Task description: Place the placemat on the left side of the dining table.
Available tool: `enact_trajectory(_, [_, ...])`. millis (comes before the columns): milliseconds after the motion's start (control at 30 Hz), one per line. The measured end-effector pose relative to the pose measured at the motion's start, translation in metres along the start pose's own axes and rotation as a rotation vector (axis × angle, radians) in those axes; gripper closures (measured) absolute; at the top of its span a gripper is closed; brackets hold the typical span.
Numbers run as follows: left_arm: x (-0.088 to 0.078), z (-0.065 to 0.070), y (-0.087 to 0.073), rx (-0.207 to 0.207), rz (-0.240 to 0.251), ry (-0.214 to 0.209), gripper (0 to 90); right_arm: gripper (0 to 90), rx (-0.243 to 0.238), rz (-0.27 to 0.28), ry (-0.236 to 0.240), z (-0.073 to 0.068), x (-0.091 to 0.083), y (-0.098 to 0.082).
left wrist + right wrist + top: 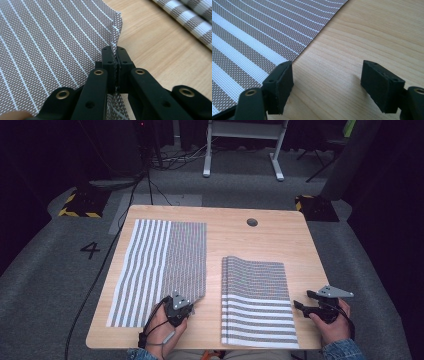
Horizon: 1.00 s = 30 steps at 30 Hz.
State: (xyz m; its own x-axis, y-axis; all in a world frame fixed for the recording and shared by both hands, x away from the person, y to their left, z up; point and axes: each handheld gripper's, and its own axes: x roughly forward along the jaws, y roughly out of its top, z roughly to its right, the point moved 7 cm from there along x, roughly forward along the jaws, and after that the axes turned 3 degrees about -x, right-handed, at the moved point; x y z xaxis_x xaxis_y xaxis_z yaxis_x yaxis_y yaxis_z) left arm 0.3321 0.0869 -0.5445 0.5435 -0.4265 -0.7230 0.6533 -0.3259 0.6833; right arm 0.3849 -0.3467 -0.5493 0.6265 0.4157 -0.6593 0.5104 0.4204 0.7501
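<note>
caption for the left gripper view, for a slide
Left gripper shut on the corner of a brown woven placemat with thin white stripes, lying on a light wooden table.

High cam looks fwd and down over whole table (235, 240). Left gripper cam sits v. close at near edge; right gripper cam close by right edge (both share tabletop w/ high view).

Bench (227, 237): carries two mats side by side, apart from each other.
Left mat (160, 265): flat on the bench's left half, reaching from near the far edge toward the near edge.
Right mat (257, 300): right of centre, nearer the person, its near end at the near edge.
Left tool (179, 306): at the left mat's near right corner.
Right tool (314, 304): on the bench just right of the right mat.
Hole (252, 222): in the bench behind the right mat.
</note>
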Motion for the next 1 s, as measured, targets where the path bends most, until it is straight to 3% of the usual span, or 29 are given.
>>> enact_trajectory(167, [0.004, -0.012, 0.005, -0.052, 0.027, 0.025, 88.1, 26.1, 0.001, 0.000, 0.001, 0.000, 0.000, 0.000])
enact_trajectory(300, [0.013, -0.016, 0.015, -0.061, 0.029, 0.038, 88.0, 26.1, 0.004, -0.001, 0.002, 0.000, 0.000, 0.000])
enact_trajectory(467, [0.012, -0.040, 0.018, -0.104, 0.044, 0.082, 88.0, 26.0, 0.003, 0.000, 0.002, 0.000, 0.000, 0.000])
enact_trajectory(533, [0.009, -0.045, 0.016, -0.125, 0.048, 0.081, 87.9, 26.0, 0.002, 0.000, 0.002, 0.000, 0.000, 0.000])
enact_trajectory(633, [0.007, -0.043, 0.014, -0.112, 0.043, 0.094, 87.8, 26.0, 0.003, 0.001, 0.002, 0.000, 0.000, 0.000])
enact_trajectory(900, [0.011, -0.040, 0.019, -0.110, 0.043, 0.063, 86.7, 26.0, 0.002, 0.000, 0.001, 0.000, 0.000, 0.000])
enact_trajectory(1000, [0.009, -0.039, 0.018, -0.107, 0.036, 0.049, 81.6, 26.0, 0.002, 0.001, 0.001, 0.000, 0.000, 0.000])
